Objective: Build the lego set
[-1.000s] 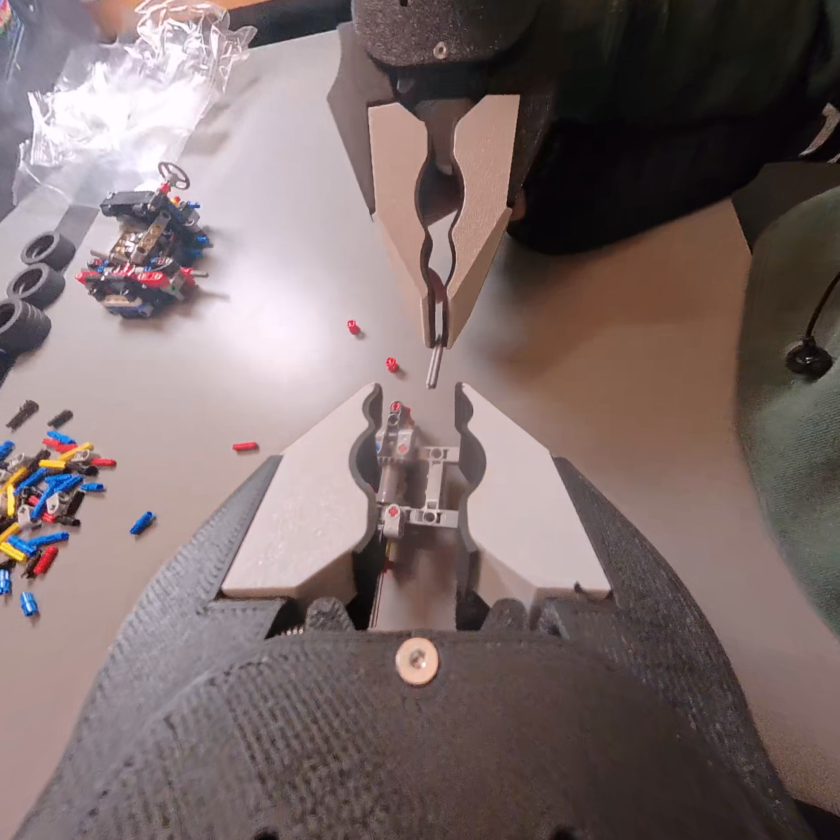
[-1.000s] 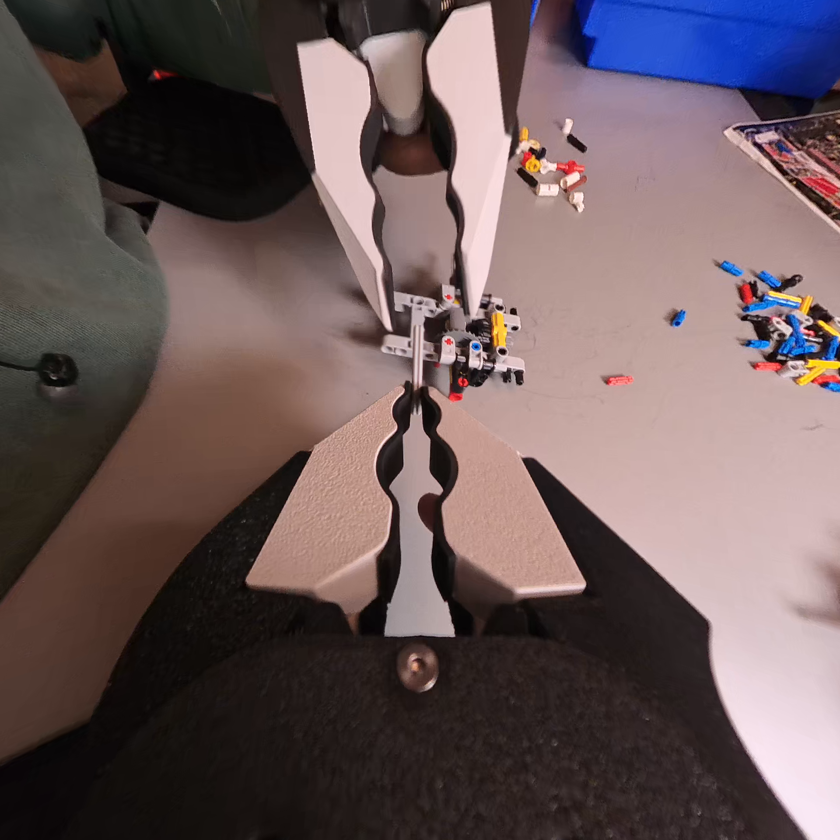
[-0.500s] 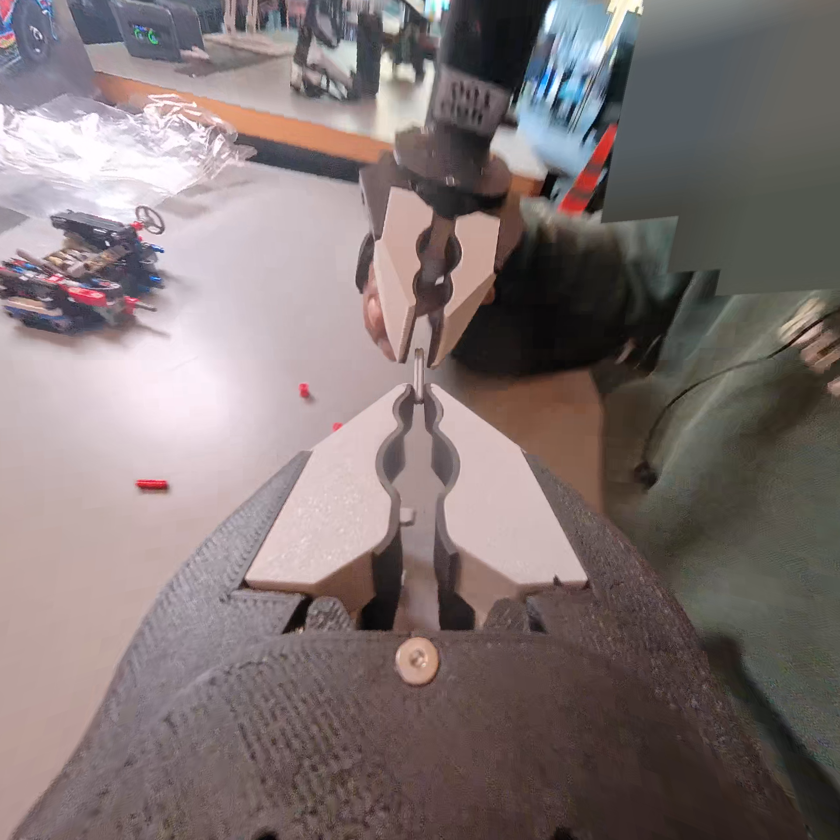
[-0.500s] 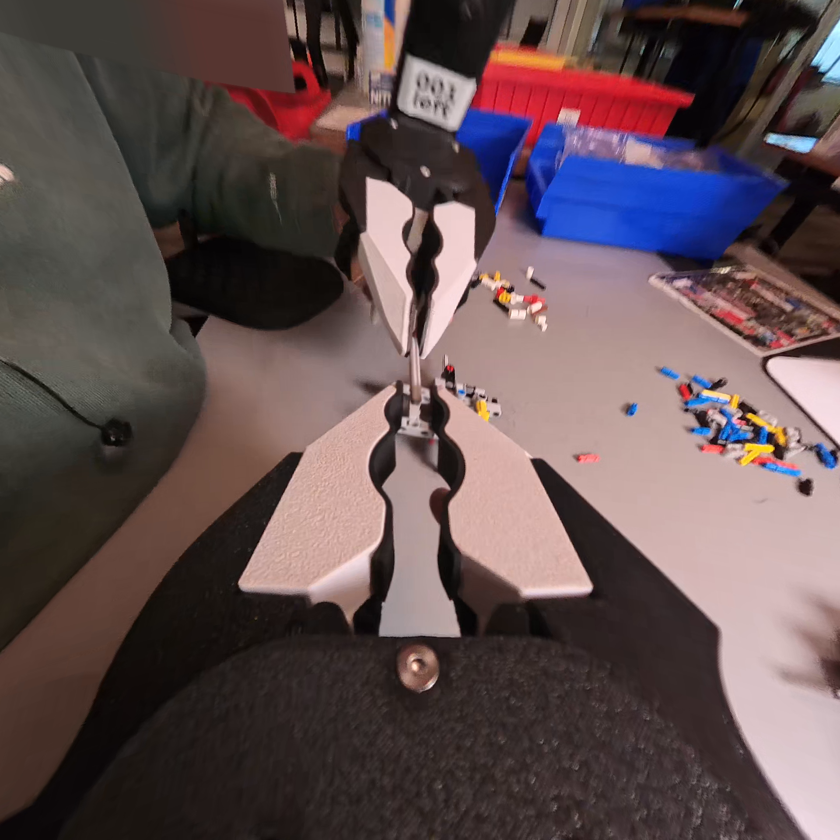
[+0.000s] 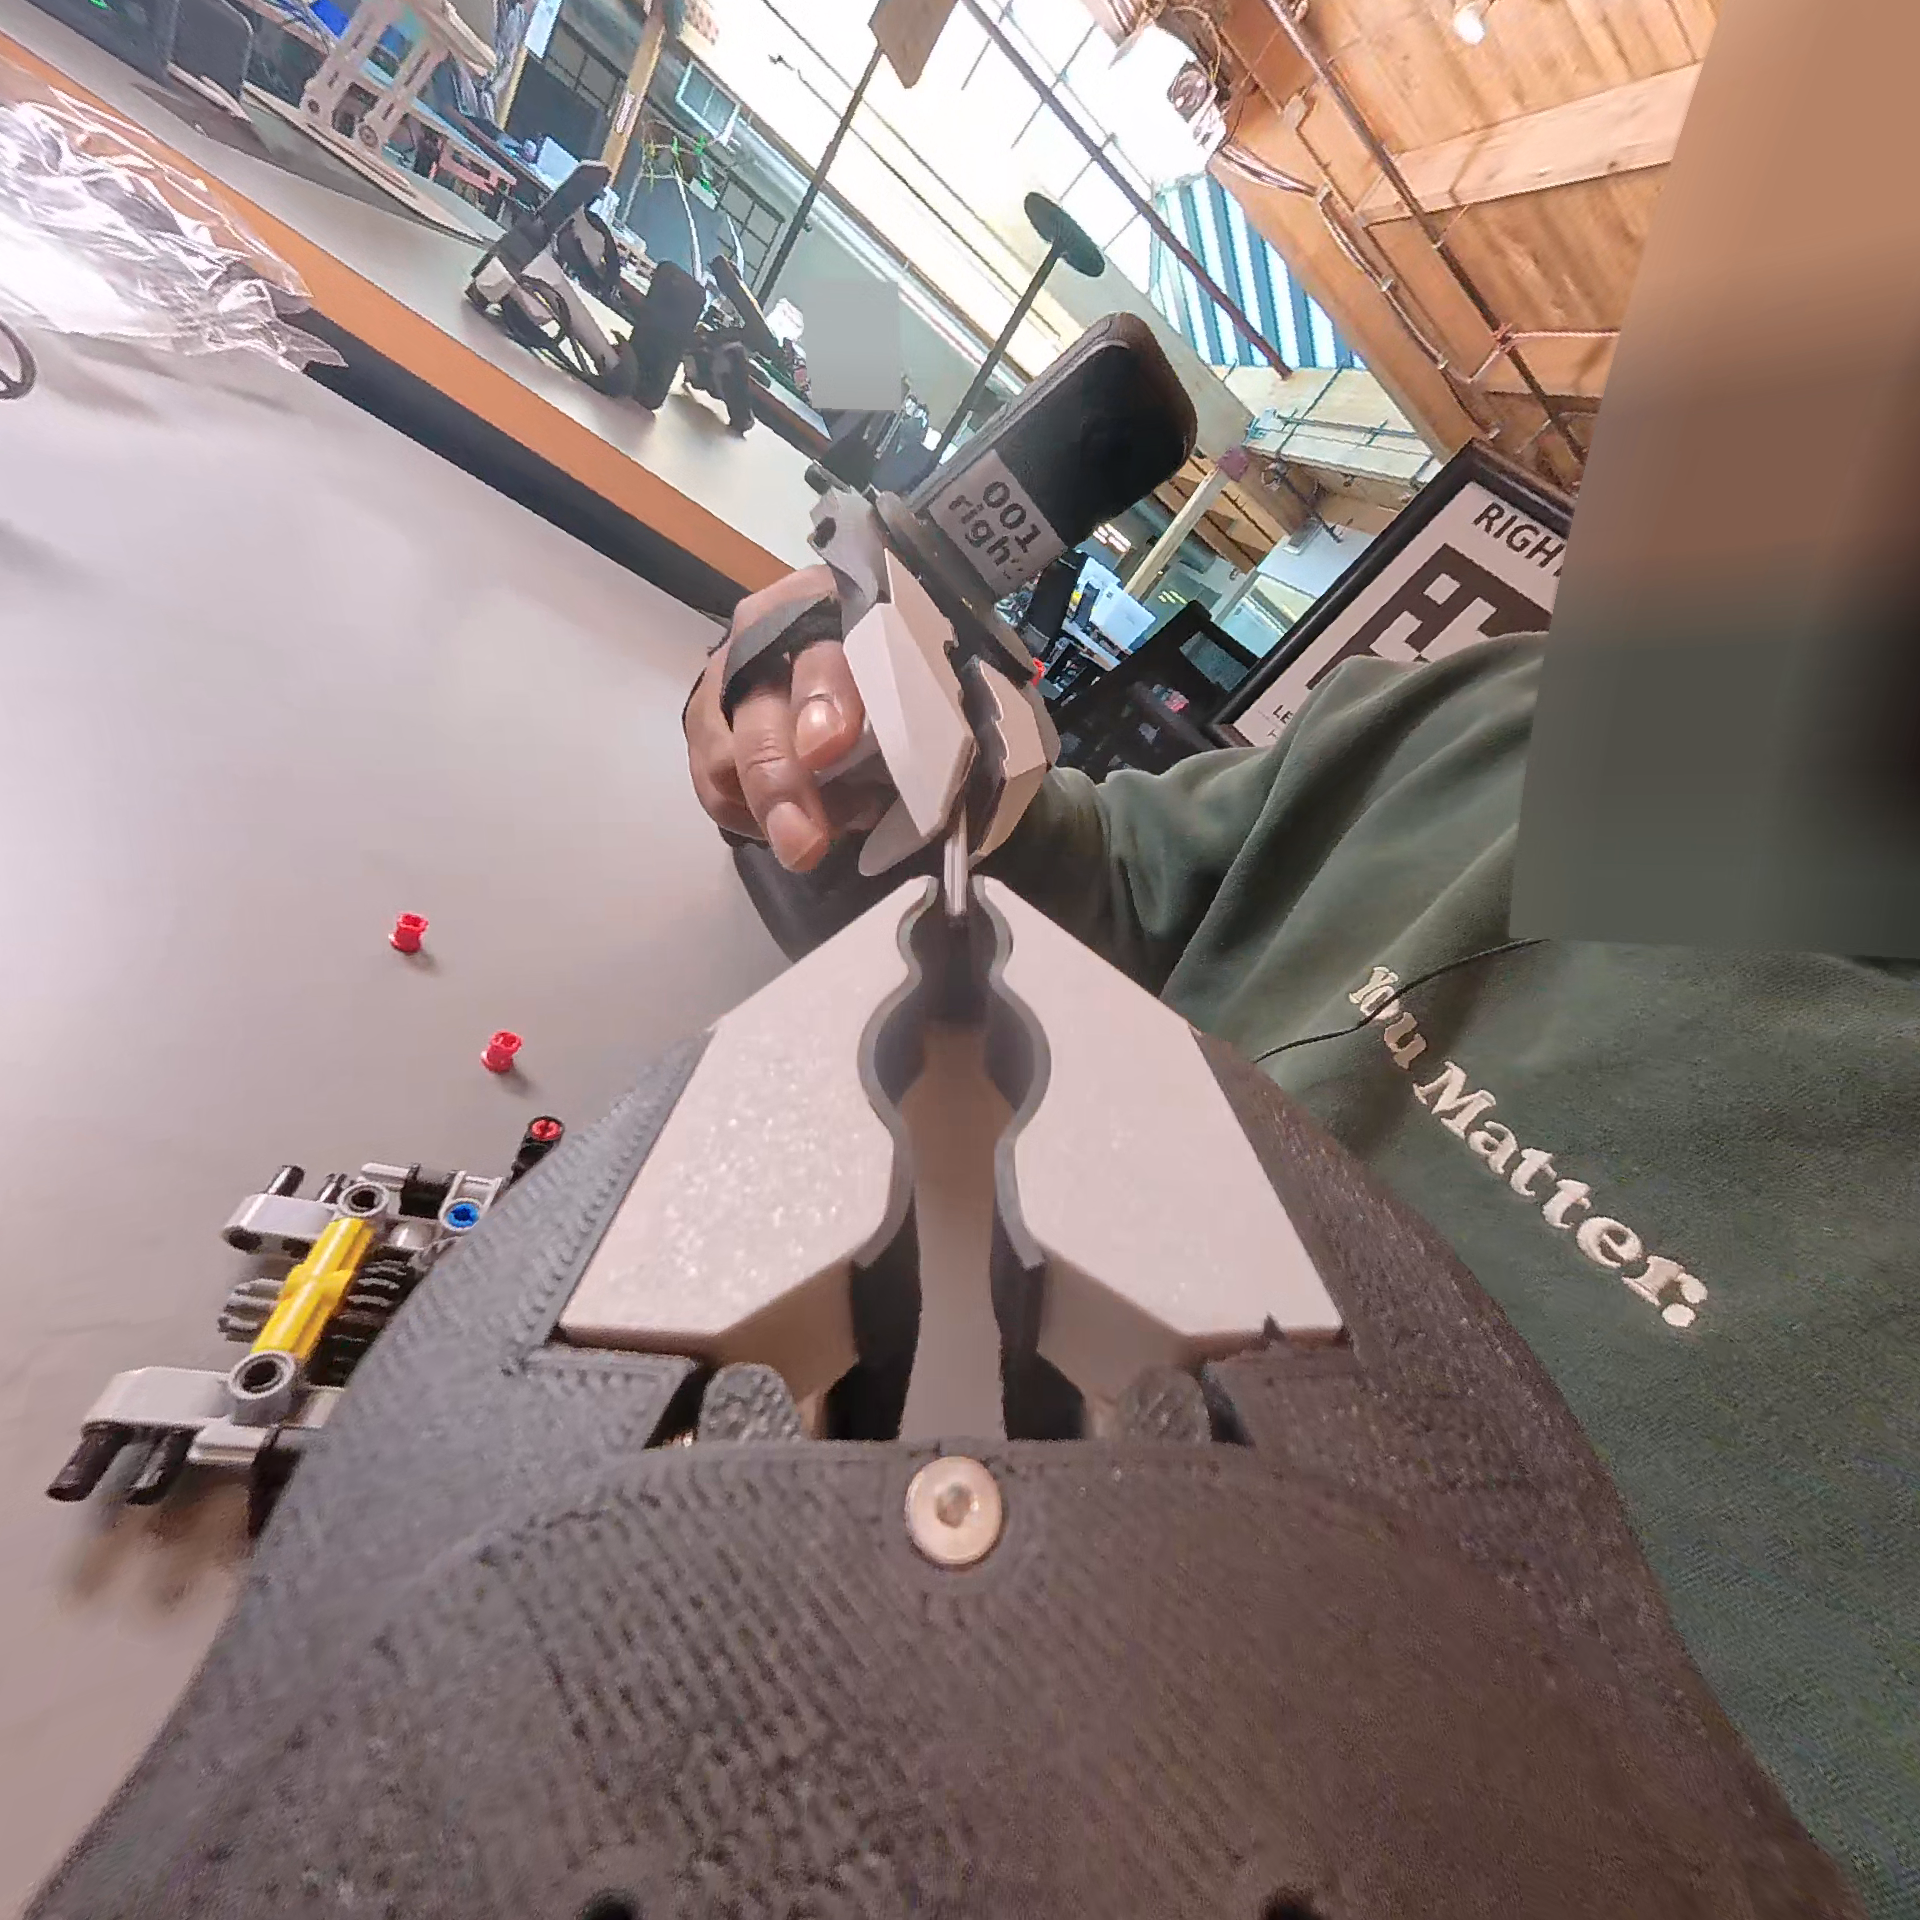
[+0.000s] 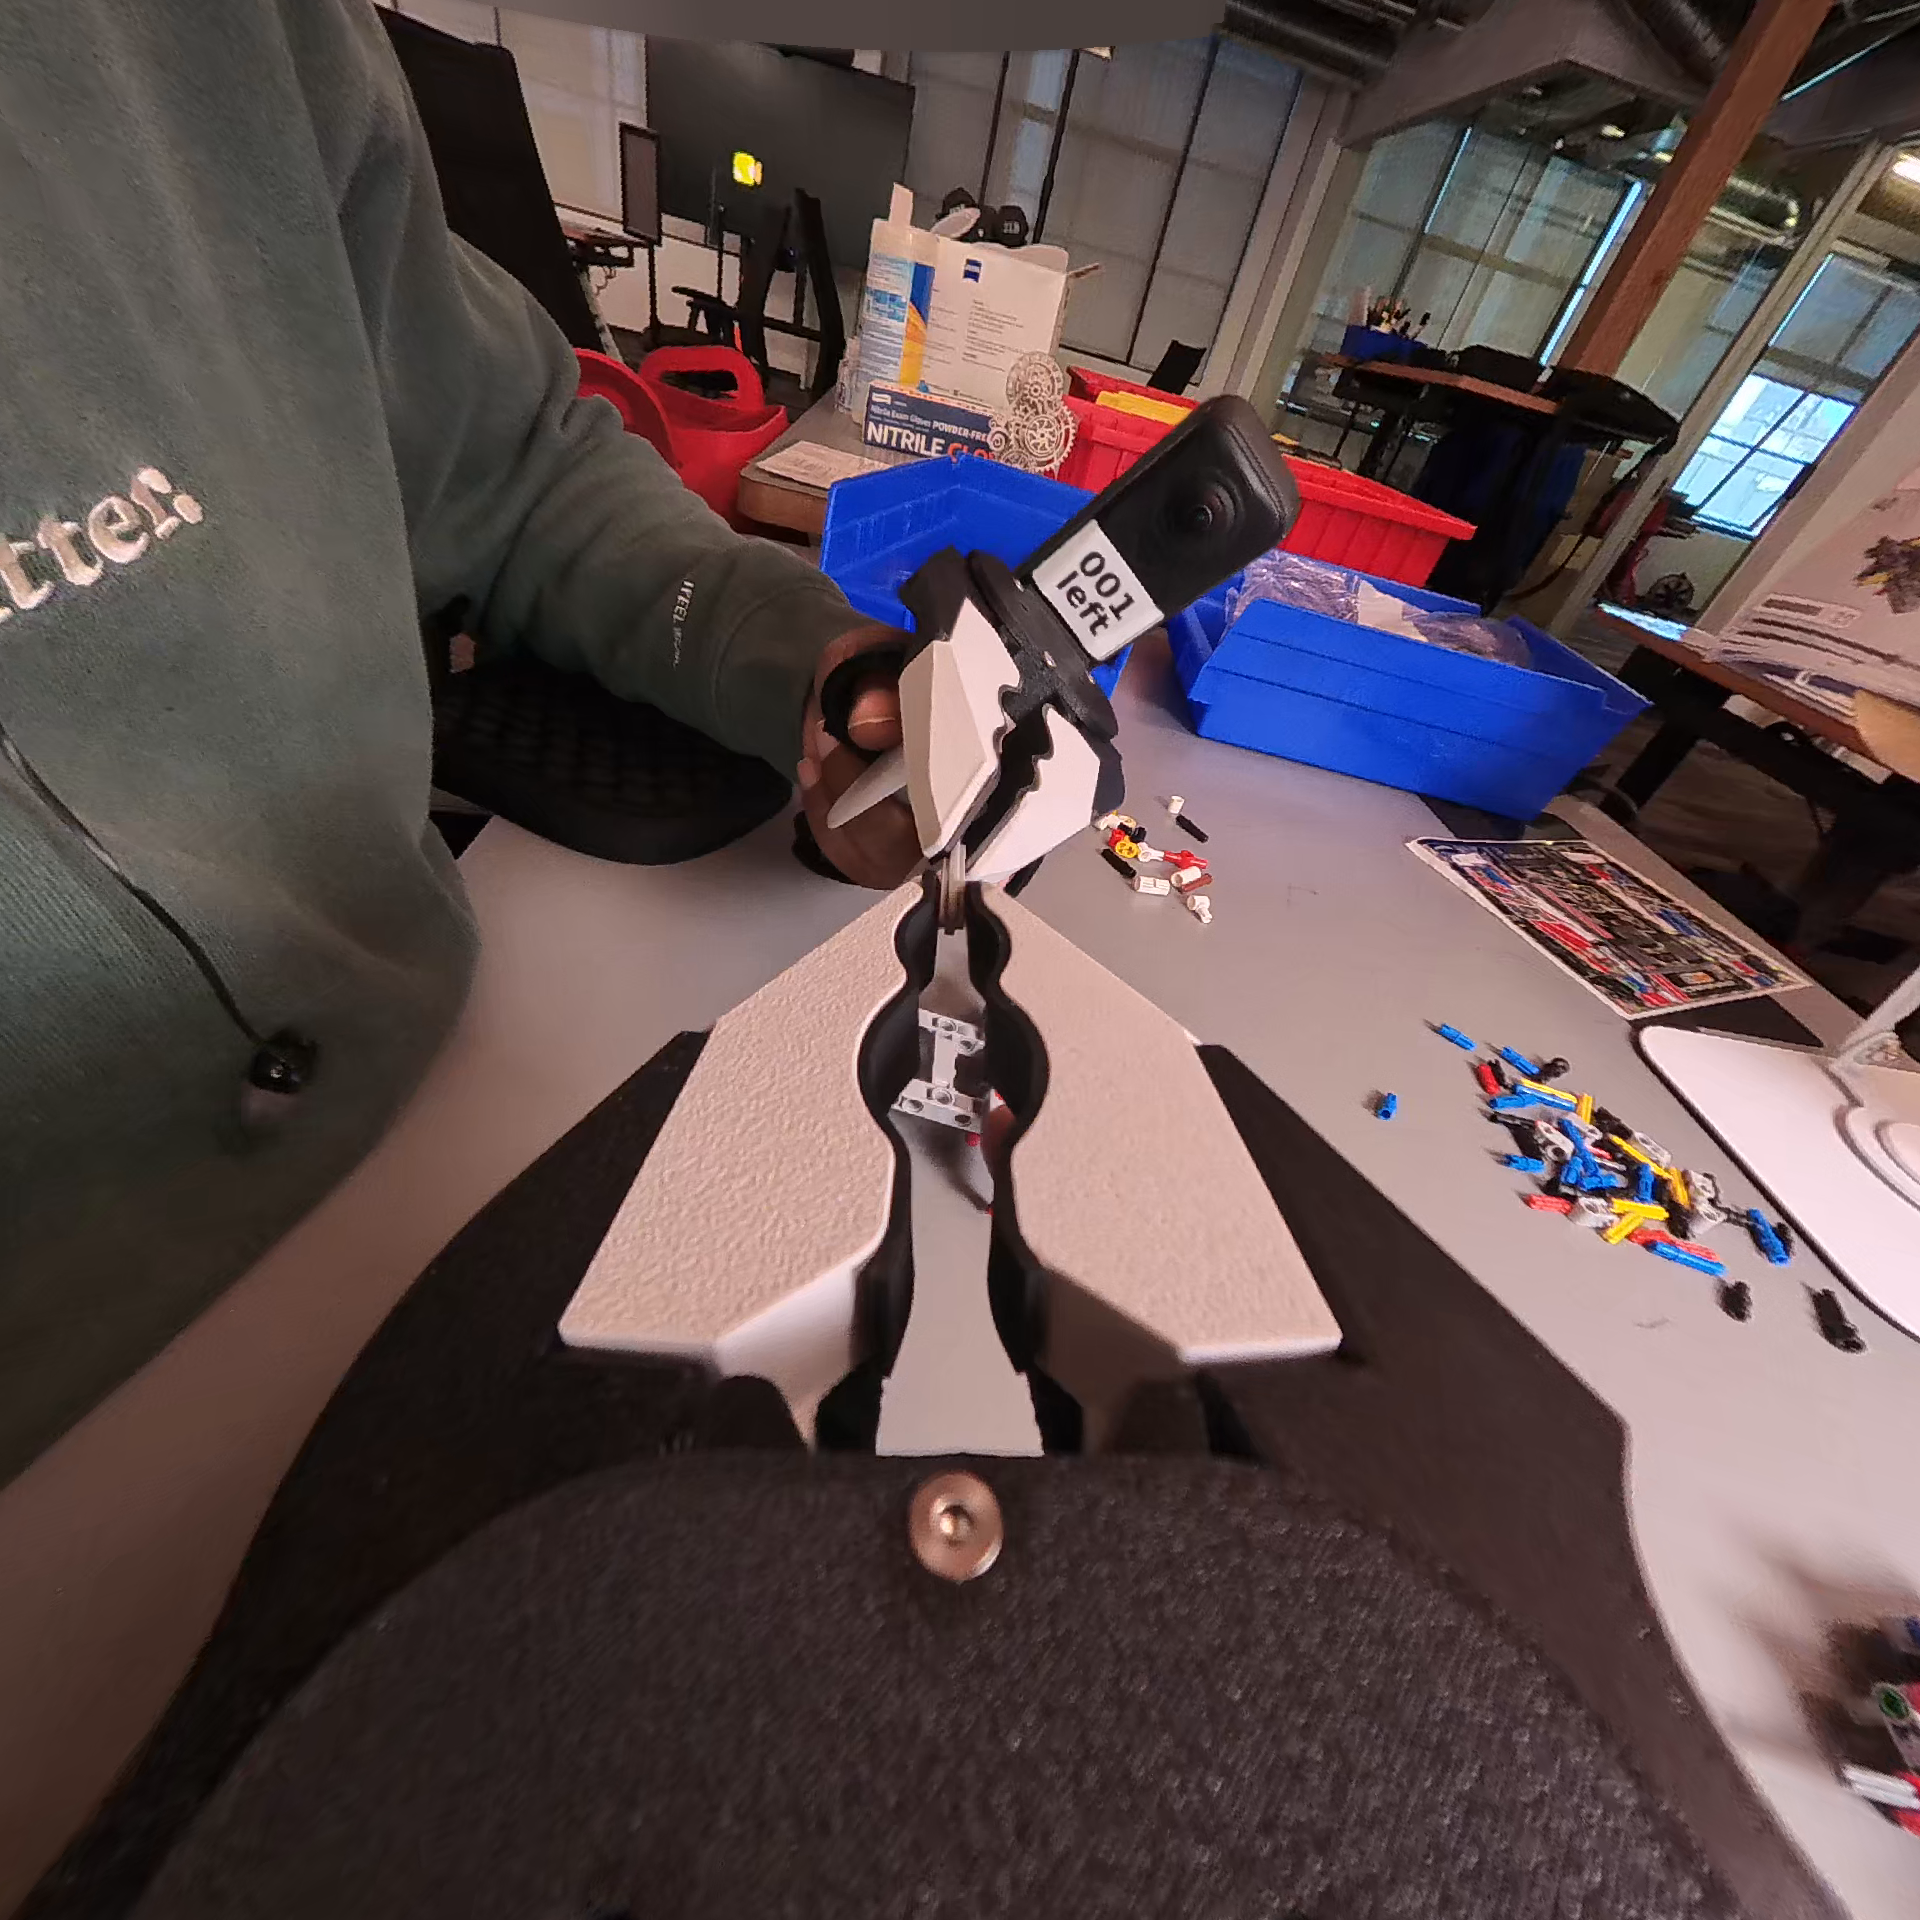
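A: Where do the two views look from?
B: Each from behind its own fingers, close above the bench (image 5: 260,727) — facing one another.
A: Shared?
B: The grey axle (image 5: 954,878) between them — and the green sweatshirt (image 6: 260,416).

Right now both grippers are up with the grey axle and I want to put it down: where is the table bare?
Bare: table beyond the two red bushes. Crowded: the grey sub-assembly and the loose-parts pile beside the instruction sheet.
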### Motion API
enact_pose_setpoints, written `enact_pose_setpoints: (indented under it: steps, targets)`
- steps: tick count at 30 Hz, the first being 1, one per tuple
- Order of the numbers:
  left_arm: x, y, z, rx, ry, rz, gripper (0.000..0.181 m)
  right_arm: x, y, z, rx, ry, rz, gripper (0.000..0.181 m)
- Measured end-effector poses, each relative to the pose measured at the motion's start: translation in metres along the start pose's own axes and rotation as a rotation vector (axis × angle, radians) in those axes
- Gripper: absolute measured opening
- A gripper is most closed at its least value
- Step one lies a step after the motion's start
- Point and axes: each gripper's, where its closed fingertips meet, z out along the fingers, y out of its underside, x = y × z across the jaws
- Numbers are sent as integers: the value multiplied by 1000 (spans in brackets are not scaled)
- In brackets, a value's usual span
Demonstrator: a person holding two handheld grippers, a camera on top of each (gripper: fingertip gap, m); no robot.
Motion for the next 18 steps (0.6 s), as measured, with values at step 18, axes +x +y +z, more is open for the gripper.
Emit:
enact_pose_setpoints:
  steps: [18]
  targets:
    - [3, -1, 1, 19, 45, -65, 1, 0, -2, 1, -7, 14, -23, 7]
